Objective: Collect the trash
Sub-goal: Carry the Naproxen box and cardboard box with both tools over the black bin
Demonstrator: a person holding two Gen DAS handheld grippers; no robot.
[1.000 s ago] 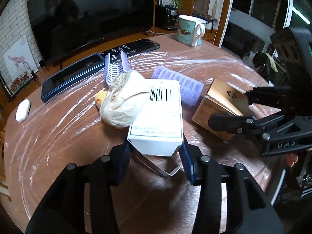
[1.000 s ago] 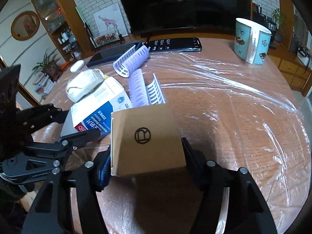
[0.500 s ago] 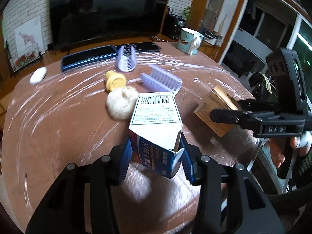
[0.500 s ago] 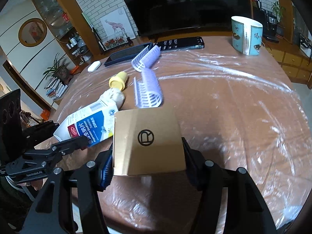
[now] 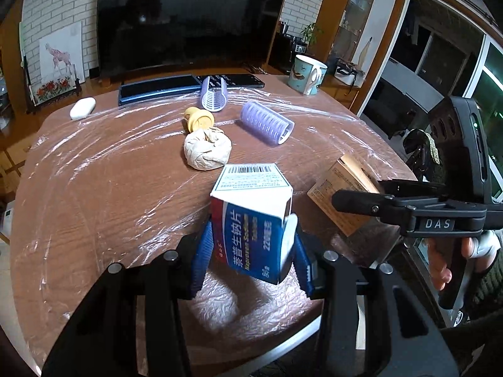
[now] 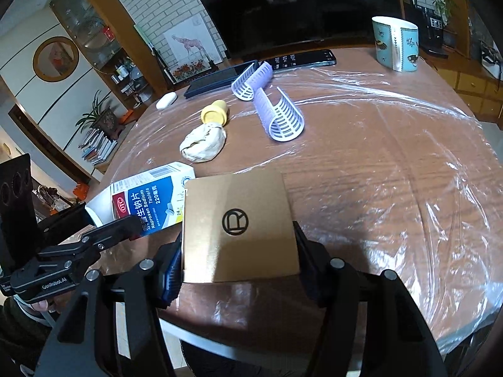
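My left gripper (image 5: pixel 251 254) is shut on a blue and white medicine box (image 5: pixel 251 213) and holds it above the table's near edge; the box also shows in the right wrist view (image 6: pixel 147 198). My right gripper (image 6: pixel 239 257) is shut on a brown cardboard box (image 6: pixel 239 223), also lifted near the edge; it also shows in the left wrist view (image 5: pixel 342 194). A crumpled paper ball (image 5: pixel 207 150) lies mid-table, also in the right wrist view (image 6: pixel 202 143).
The round table (image 6: pixel 393 172) is covered in plastic film. On it lie a yellow cap (image 5: pixel 198 120), two purple hair rollers (image 5: pixel 267 122) (image 5: pixel 213 92), a mug (image 5: pixel 306 74), a phone (image 6: pixel 301 58), a dark tablet (image 5: pixel 157 89) and a white earbud case (image 5: pixel 82 107).
Both grippers have lifted their boxes off the table and pulled back toward the near edge. The paper ball, cap and rollers stay on the table, now farther away.
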